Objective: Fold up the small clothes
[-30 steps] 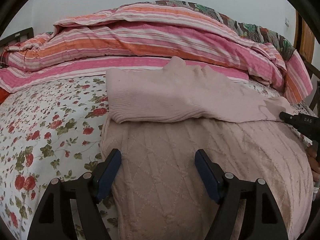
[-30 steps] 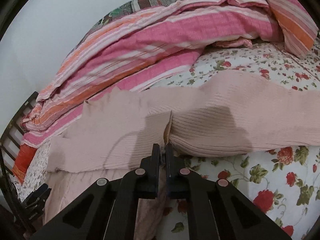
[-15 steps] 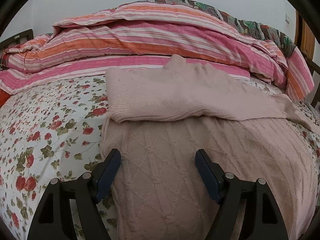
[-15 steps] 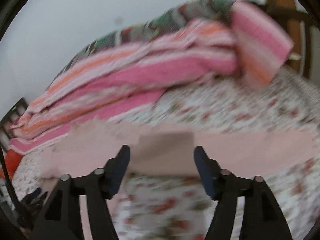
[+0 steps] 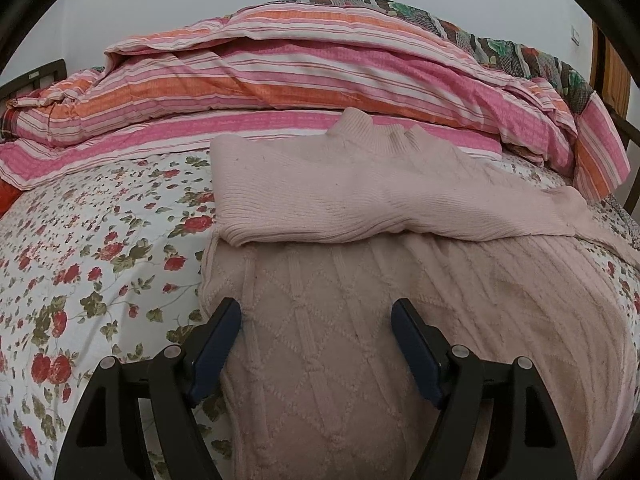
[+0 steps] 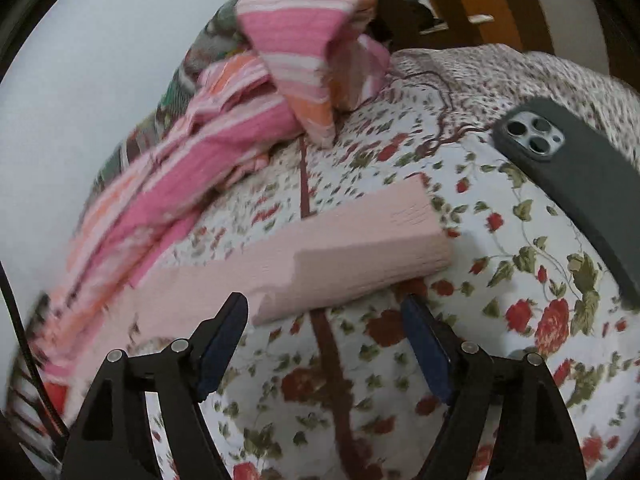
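A pale pink knit sweater (image 5: 328,360) lies on the floral bed sheet (image 5: 80,260), with one ribbed sleeve (image 5: 320,200) folded across its upper part. My left gripper (image 5: 316,308) hangs open just over the sweater's cable-knit body and holds nothing. In the right wrist view the other ribbed sleeve (image 6: 352,248) lies stretched out flat on the sheet. My right gripper (image 6: 324,304) sits just in front of that sleeve's near edge; its jaws are opening and nothing is between them. The view is motion-blurred.
A rolled pink and orange striped quilt (image 5: 320,60) runs along the far side of the bed against the wall. A dark-cased phone (image 6: 580,184) lies face down on the sheet to the right of the sleeve. Wooden furniture (image 6: 500,0) stands behind the bed.
My right gripper let go of the pink knit, opened wide and swung right along the bed, out of the left wrist view. The left gripper kept still.
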A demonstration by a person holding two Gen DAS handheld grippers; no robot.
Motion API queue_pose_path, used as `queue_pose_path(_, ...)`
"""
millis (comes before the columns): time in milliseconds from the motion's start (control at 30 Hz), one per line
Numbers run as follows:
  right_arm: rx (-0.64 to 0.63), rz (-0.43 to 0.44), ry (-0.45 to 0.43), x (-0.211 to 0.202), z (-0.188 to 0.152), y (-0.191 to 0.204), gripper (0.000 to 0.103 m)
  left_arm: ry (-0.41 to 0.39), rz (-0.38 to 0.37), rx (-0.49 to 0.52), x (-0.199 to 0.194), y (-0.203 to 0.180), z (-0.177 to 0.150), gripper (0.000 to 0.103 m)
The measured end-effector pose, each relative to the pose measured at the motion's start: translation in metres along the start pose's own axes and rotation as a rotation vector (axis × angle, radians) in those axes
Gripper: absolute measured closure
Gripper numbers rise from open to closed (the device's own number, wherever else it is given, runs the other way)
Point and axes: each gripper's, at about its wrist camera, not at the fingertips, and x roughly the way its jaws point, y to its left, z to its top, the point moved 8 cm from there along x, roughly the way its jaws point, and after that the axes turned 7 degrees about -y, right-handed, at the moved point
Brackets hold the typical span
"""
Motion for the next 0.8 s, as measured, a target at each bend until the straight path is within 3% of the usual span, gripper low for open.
queue_pose_path(133, 0.006, -0.015, -0.038, 0.007, 0.009, -0.004, 0.025, 0.0, -0.003, -0.003, 0.0, 0.0, 0.0, 0.026)
queue_pose_path(200, -0.009, -0.041, -0.048, 0.01, 0.014, -0.005, 0.032, 0.0, -0.006, -0.005, 0.0, 0.001, 0.001, 0.026)
queue_pose_path(233, -0.027, -0.068, -0.05, 0.013, 0.017, -0.005, 0.046, 0.0, -0.008, -0.007, 0.0, 0.001, 0.001, 0.026)
queue_pose_path(267, -0.049, -0.099, -0.051, 0.016, 0.02, -0.005, 0.069, 0.0, -0.01, -0.008, 0.0, 0.001, 0.001, 0.026)
queue_pose_path(333, -0.088, -0.152, -0.033, 0.023, 0.023, -0.012, 0.097, -0.002, -0.013, -0.011, 0.0, 0.002, 0.001, 0.026)
queue_pose_path(567, -0.163, -0.205, -0.106, 0.004, 0.041, 0.017, 0.098, -0.019, -0.045, -0.045, -0.004, 0.005, 0.002, 0.027)
queue_pose_path(800, -0.372, -0.205, -0.203, -0.024, 0.065, 0.124, 0.098, -0.059, -0.092, -0.141, -0.019, 0.02, 0.004, 0.025)
